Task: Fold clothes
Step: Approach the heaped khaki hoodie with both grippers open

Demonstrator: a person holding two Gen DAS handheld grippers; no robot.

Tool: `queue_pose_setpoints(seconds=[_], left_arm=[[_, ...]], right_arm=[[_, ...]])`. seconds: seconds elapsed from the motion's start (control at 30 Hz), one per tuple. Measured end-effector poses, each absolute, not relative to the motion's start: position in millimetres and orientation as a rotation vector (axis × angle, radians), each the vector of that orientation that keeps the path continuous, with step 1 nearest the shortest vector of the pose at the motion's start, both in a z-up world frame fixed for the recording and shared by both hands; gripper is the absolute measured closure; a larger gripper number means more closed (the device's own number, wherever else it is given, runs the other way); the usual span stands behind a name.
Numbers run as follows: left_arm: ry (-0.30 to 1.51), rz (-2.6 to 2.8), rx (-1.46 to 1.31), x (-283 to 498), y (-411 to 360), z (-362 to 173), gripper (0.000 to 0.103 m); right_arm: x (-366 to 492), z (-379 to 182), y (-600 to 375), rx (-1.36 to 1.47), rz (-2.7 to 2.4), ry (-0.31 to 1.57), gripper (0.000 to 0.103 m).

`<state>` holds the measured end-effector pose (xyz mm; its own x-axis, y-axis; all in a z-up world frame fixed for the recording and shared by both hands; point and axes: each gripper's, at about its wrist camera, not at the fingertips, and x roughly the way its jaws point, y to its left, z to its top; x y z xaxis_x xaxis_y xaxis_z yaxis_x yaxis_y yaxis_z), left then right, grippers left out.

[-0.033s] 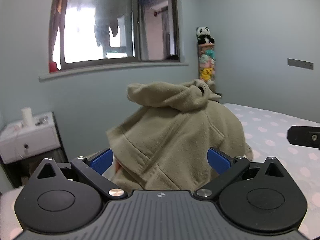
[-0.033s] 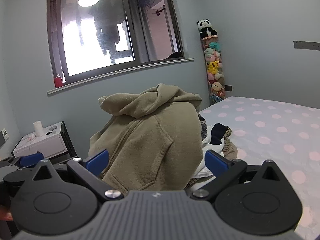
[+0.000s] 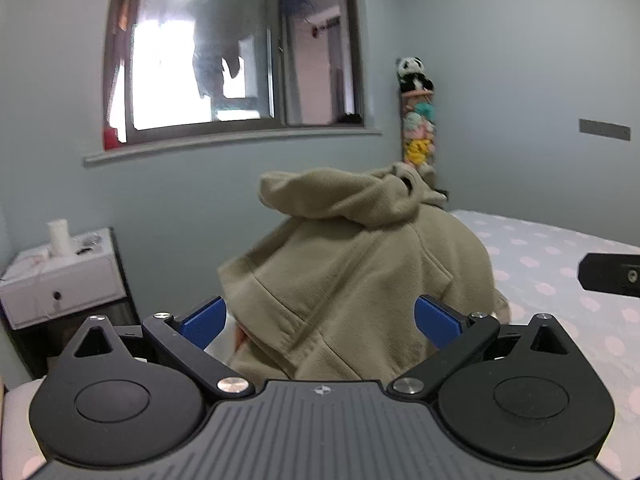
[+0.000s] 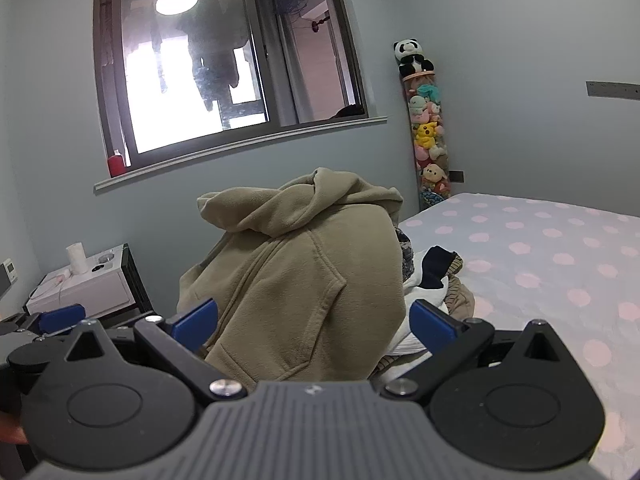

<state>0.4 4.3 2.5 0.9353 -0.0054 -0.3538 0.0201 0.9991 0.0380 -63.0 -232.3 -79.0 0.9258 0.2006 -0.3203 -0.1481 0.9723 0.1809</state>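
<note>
Left gripper (image 3: pixel 318 316): fingers spread wide, gripping nothing. Right gripper (image 4: pixel 314 318): fingers spread wide, likewise empty. Beige hoodie (image 4: pixel 296 276): heaped upright directly ahead of both, atop a clothes pile (image 4: pixel 434 276) at the edge of the dotted bed (image 4: pixel 540 256). Nightstand (image 4: pixel 86 284): left, beneath window (image 4: pixel 224 64).

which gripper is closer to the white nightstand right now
Left. The left gripper sits just right of the white nightstand, while the right gripper is farther right, with the left one between.
</note>
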Motion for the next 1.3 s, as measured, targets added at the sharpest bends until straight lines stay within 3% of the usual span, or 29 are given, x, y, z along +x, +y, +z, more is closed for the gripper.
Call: queue_pose_setpoints(seconds=[0.27,0.37,1.3], left_arm=[[0.324,-0.109,0.003,2.0,23.8,14.1,0.001],[0.303,-0.06,0.07,-5.8,-0.8,10.8,0.001],[0.361,-0.117,0.096,0.5,-2.8,3.2,0.001]], right_arm=[[-65.9,-81.3,-236.9,0.193,0.194,0.344,0.001],[-73.6,-82.7,-233.5,0.169,0.186,0.333,0.001],[-81.7,-87.1,-239.5,0.155,0.163,0.377,0.001]])
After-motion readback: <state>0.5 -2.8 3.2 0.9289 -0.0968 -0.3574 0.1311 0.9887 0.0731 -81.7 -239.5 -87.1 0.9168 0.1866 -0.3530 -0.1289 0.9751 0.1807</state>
